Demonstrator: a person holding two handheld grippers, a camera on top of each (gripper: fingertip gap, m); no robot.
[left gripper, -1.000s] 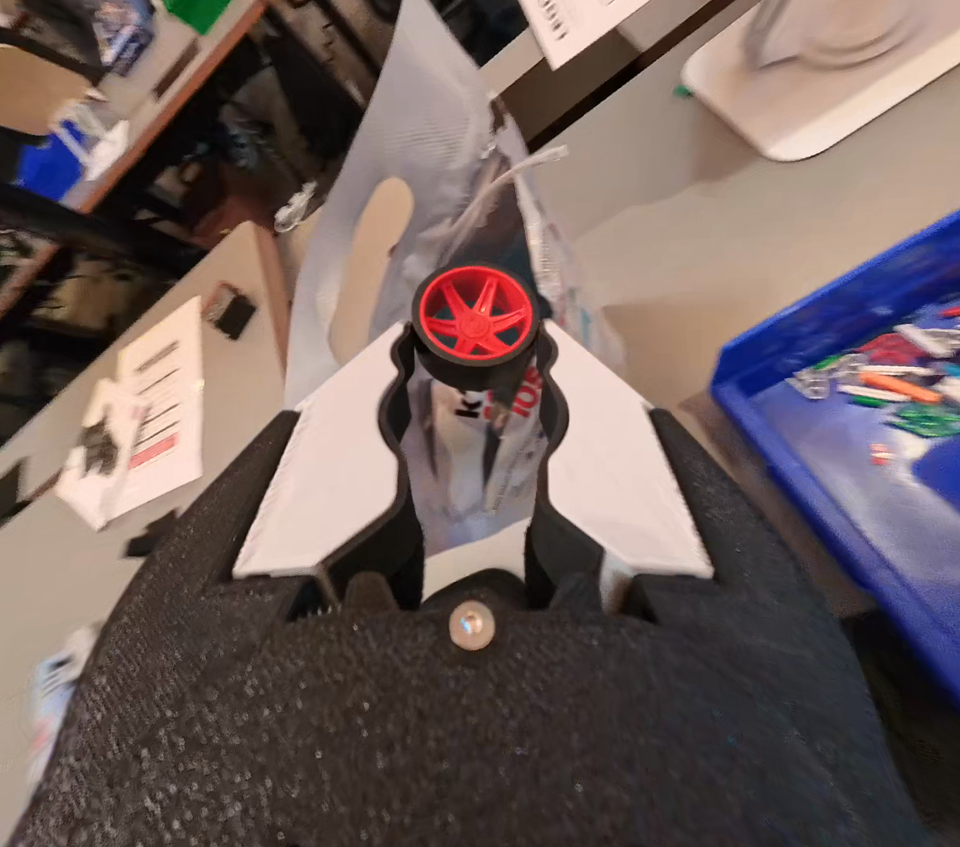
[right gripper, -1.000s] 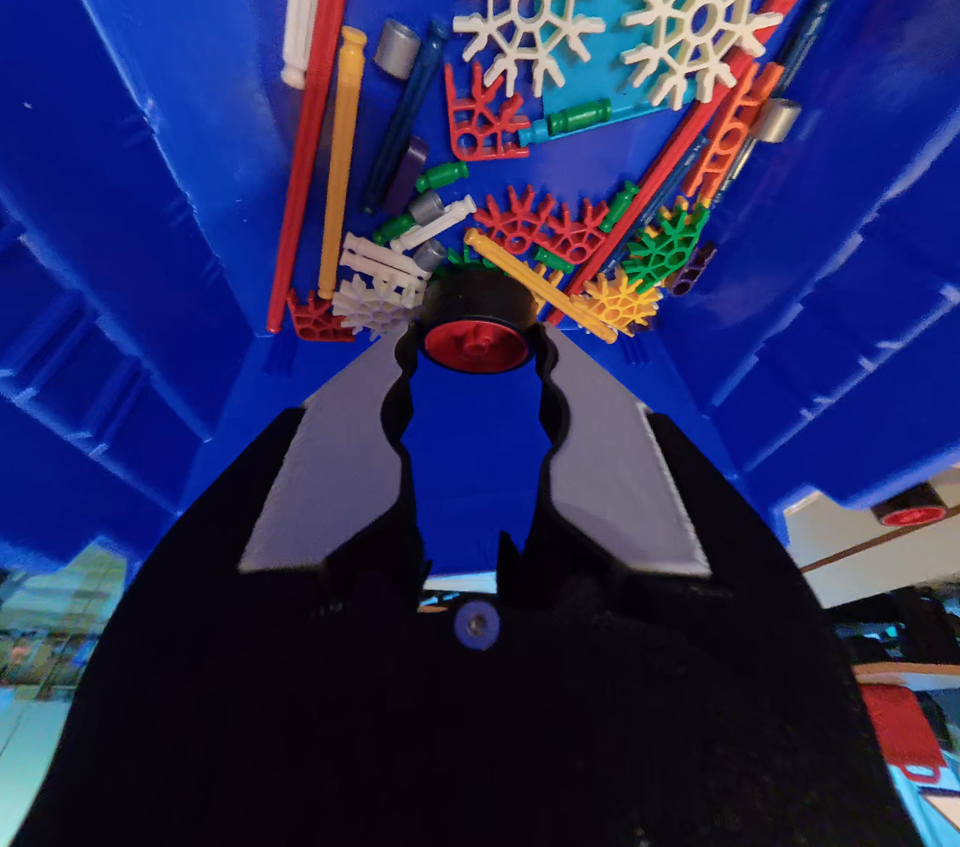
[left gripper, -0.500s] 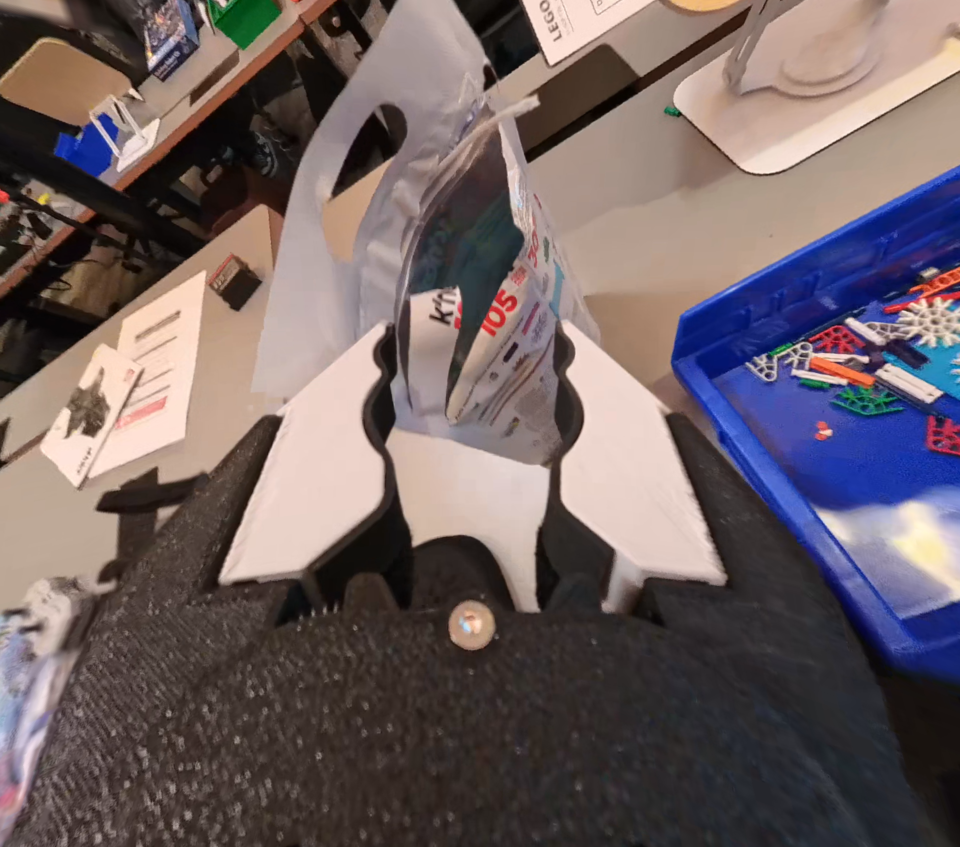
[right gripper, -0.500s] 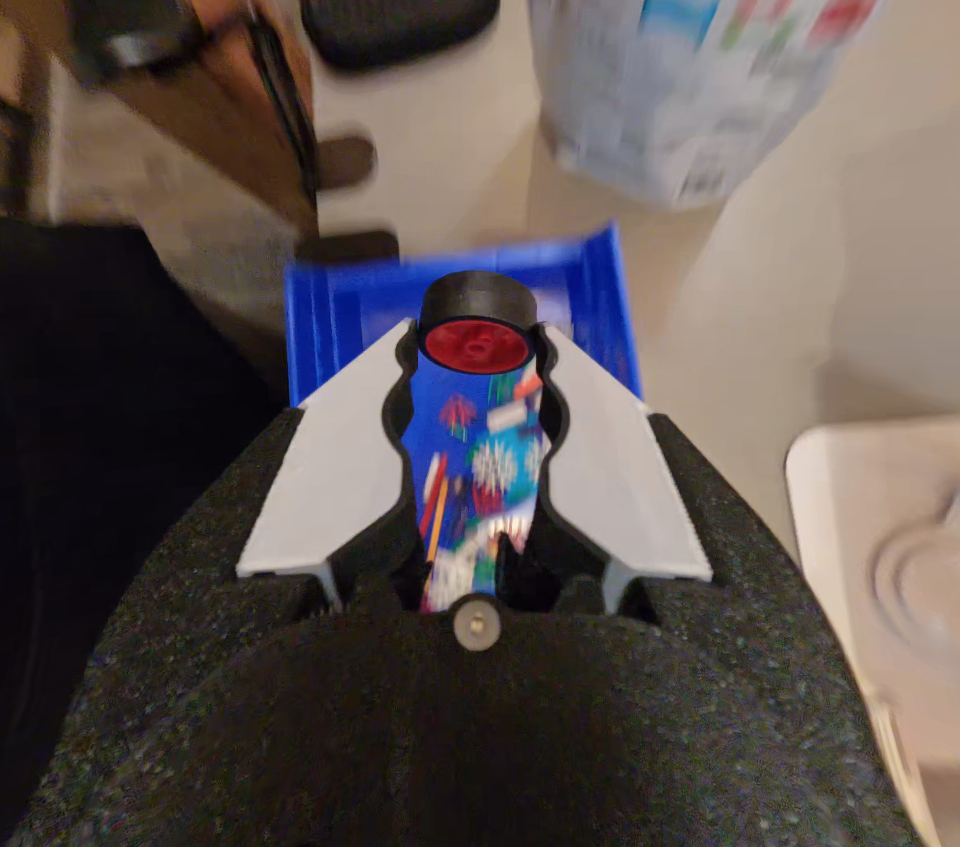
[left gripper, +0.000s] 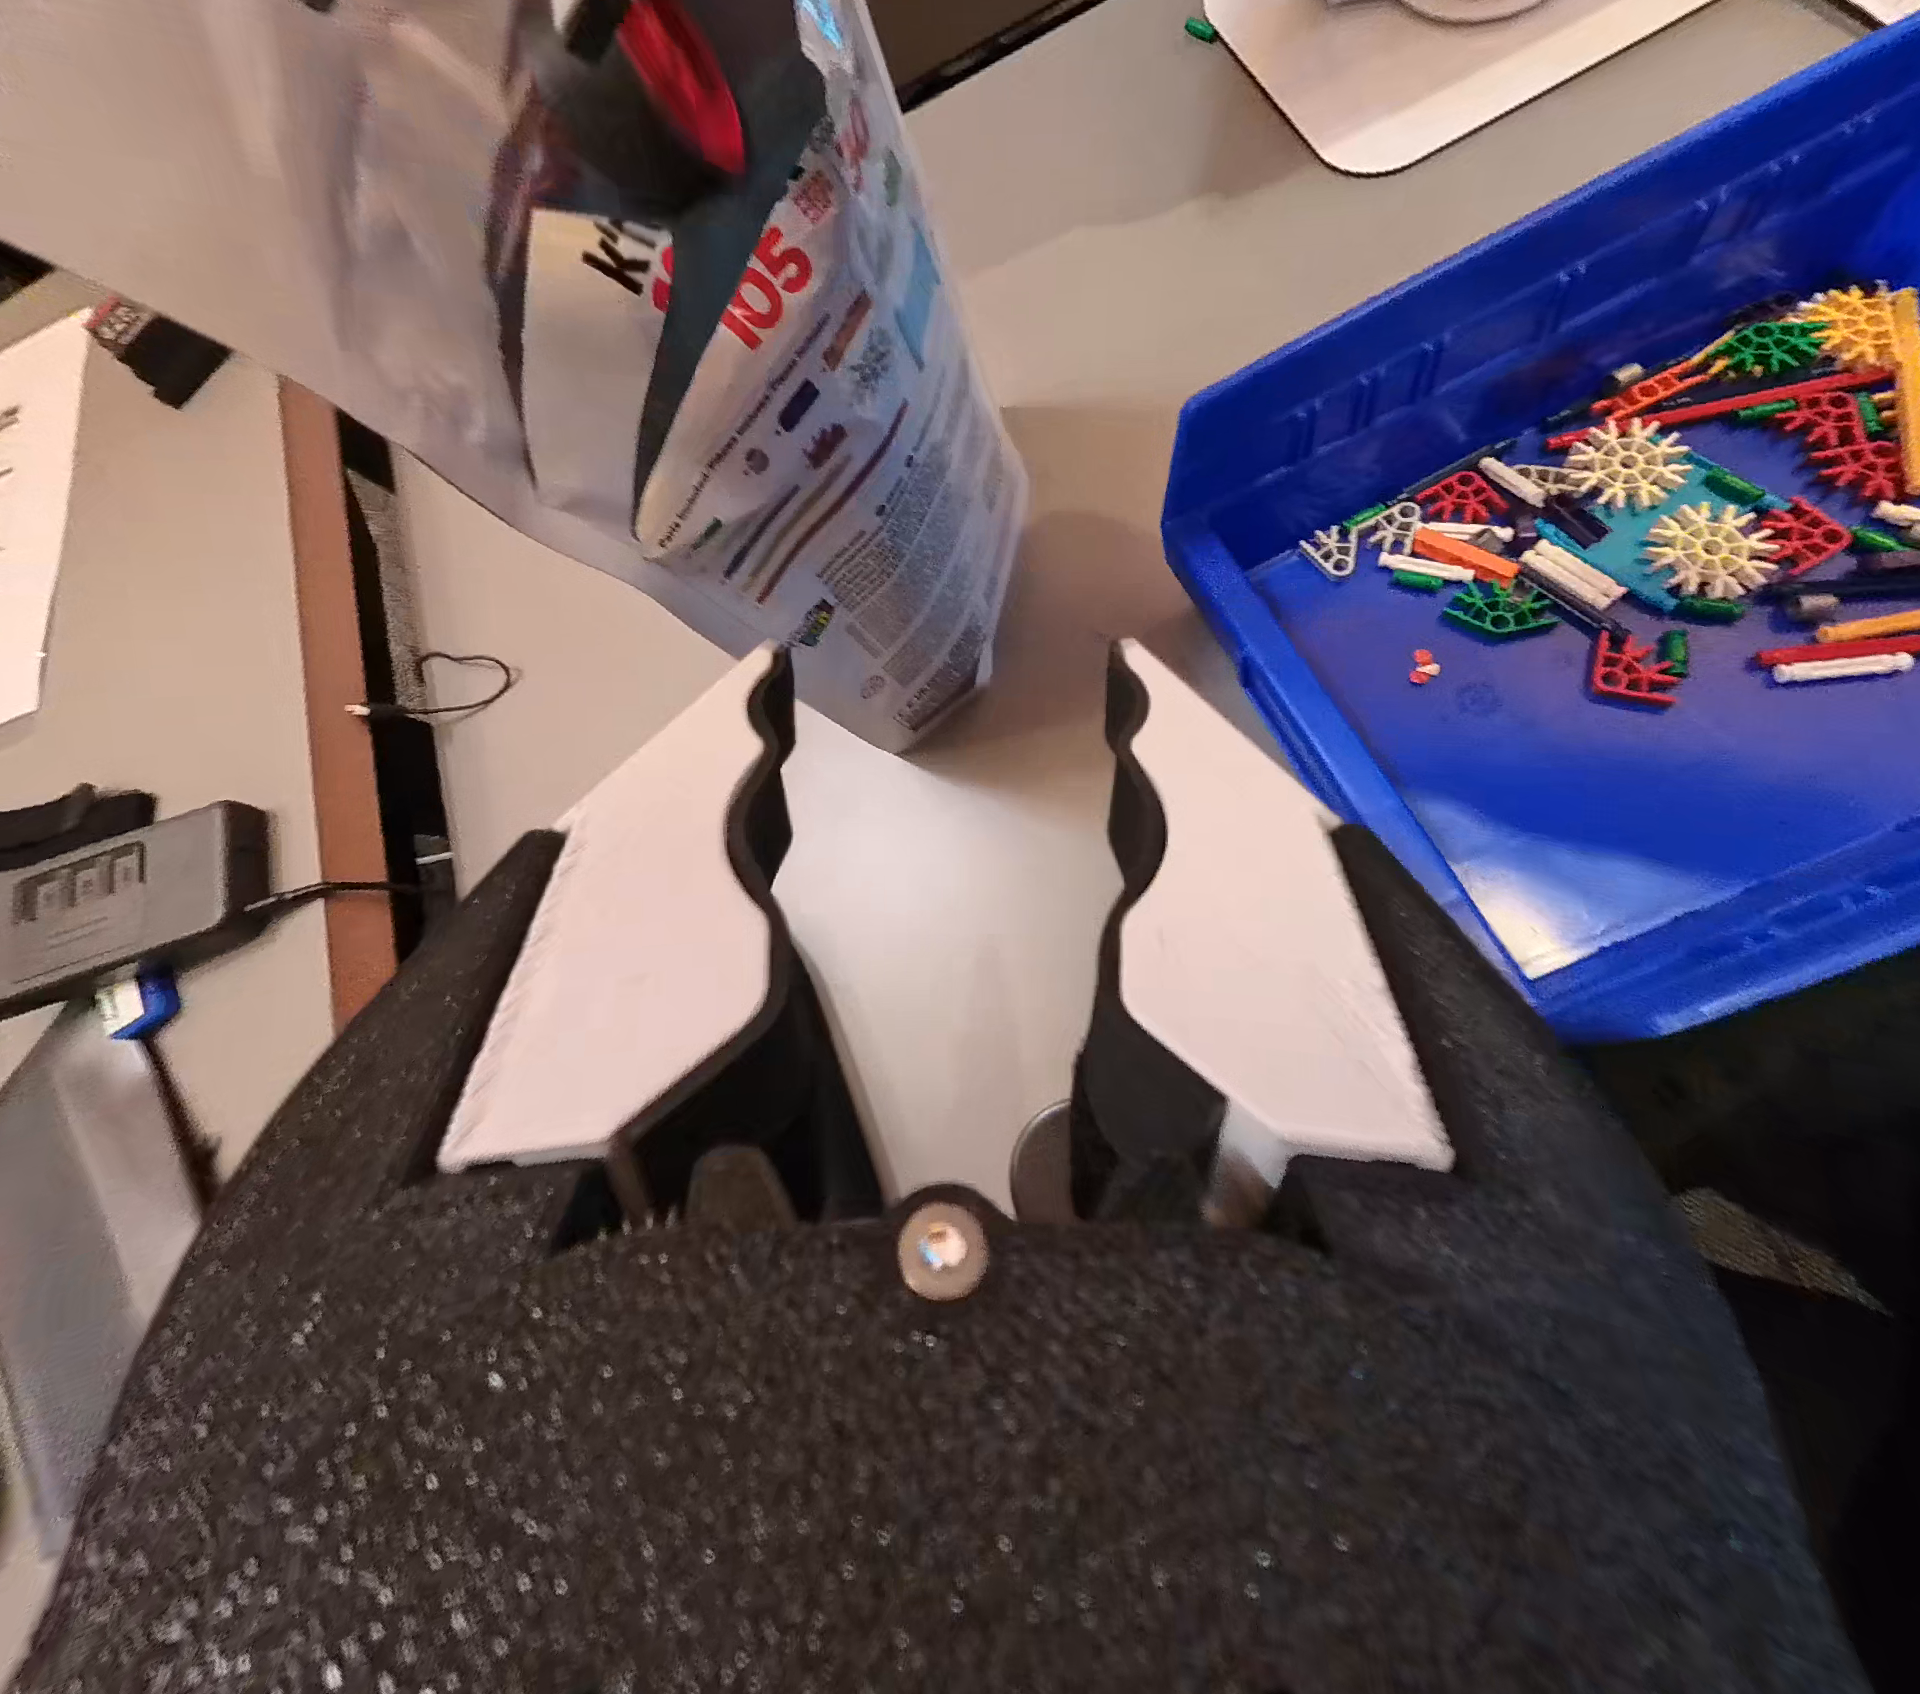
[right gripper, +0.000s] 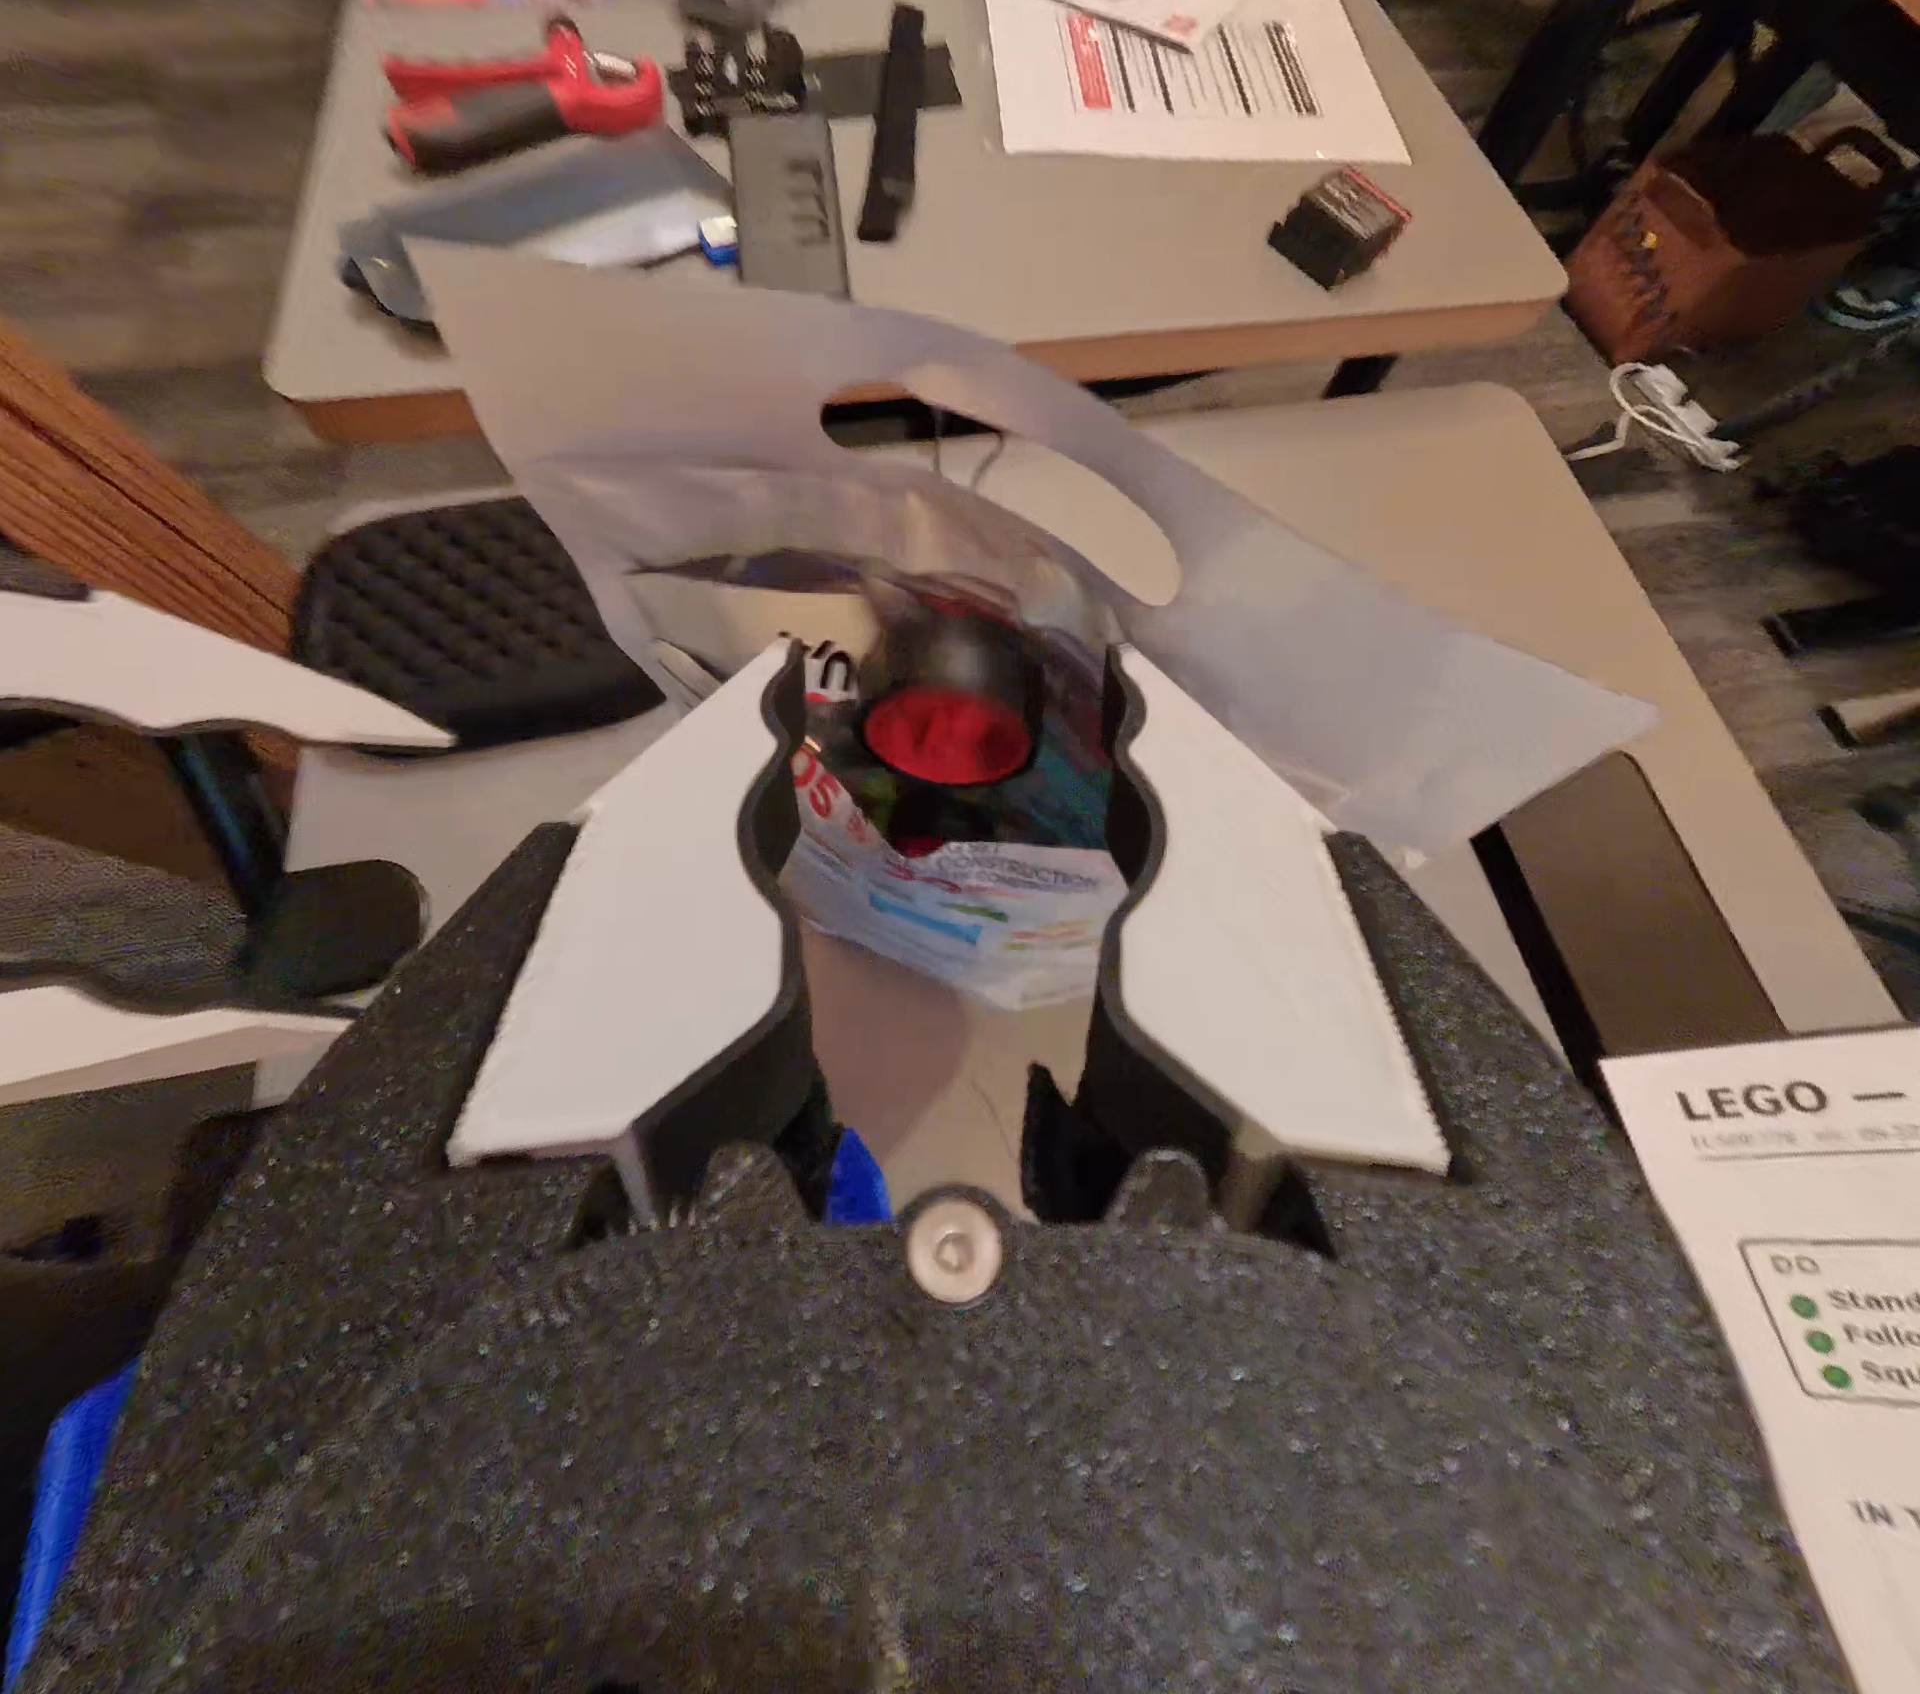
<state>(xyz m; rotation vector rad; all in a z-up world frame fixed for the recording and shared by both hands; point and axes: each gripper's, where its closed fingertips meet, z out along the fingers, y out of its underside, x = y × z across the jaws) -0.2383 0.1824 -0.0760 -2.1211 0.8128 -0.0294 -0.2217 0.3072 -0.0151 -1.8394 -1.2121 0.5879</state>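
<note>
Left gripper [left gripper: 943,688] was spread wide with nothing between its white fingers [left gripper: 644,917]; it hovered over the grey table [left gripper: 1091,117], just short of the base of the standing silver plastic pouch with printed panels and a cut-out handle [left gripper: 831,439]. The blue plastic bin of mixed coloured rods and snowflake connectors [left gripper: 1340,439] sat to the right of that gripper, close beside the pouch.

Right gripper [right gripper: 951,678] was also spread. The small black wheel with a red spoked hub [right gripper: 948,725] sat in the gap between its tips with clearance on both sides, blurred, right at the pouch [right gripper: 727,439] mouth. Could not tell whether a finger touched it; it looked loose, not pinched. In the left wrist view the same wheel [left gripper: 675,75] showed under the right gripper's fingers at the pouch opening, well above and ahead of the left gripper.

Key relation: wheel lay straight ahead of the right gripper, hub facing back toward that camera, axle roughly in line with the fingers. Right gripper was far nearer than left. Pouch mouth was directly below and behind the wheel.

A second table [right gripper: 1143,273] behind held papers and a red-handled tool [right gripper: 520,96].
</note>
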